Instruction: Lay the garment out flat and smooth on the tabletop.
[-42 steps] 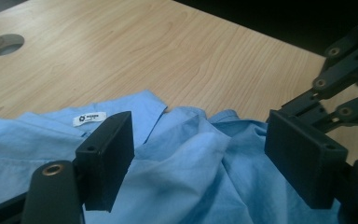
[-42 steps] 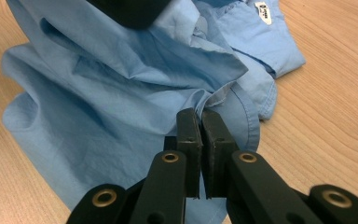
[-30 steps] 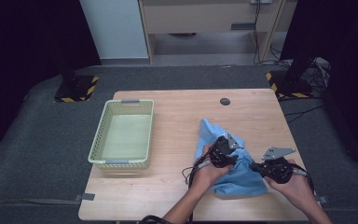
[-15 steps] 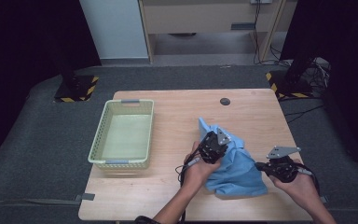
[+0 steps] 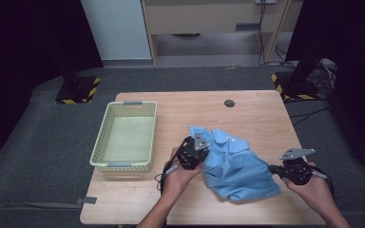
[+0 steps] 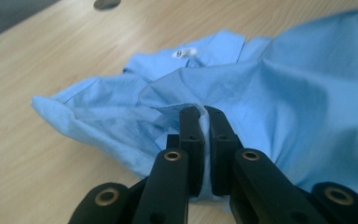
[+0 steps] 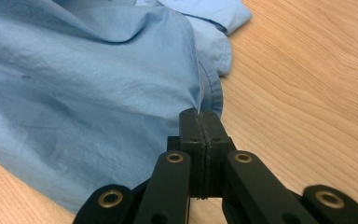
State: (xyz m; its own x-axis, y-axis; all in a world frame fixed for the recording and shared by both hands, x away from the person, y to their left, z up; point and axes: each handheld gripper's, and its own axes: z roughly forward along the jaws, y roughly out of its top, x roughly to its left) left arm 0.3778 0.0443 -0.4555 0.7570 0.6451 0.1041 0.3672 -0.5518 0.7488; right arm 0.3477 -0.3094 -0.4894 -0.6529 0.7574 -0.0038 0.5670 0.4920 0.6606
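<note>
Between my two hands, on the near right part of the counter (image 5: 266, 102), lies the blue shirt (image 5: 237, 166), crumpled, its collar and label toward the far side. My left fingers (image 6: 200, 116) are pinched on a fold at the shirt's left edge, a sliver of cloth showing between them. My right fingers (image 7: 199, 116) are clamped tight on a thin hem at its right edge (the cloth rises straight out of the closed tips). So the shirt runs left to right from one grip to the other, with slack bunched in the middle. The green basket (image 5: 102, 156) stands well to the left, nearer my left hand (image 5: 180, 173). Any spreading or carrying, I judge, turns on that left-right span.
</note>
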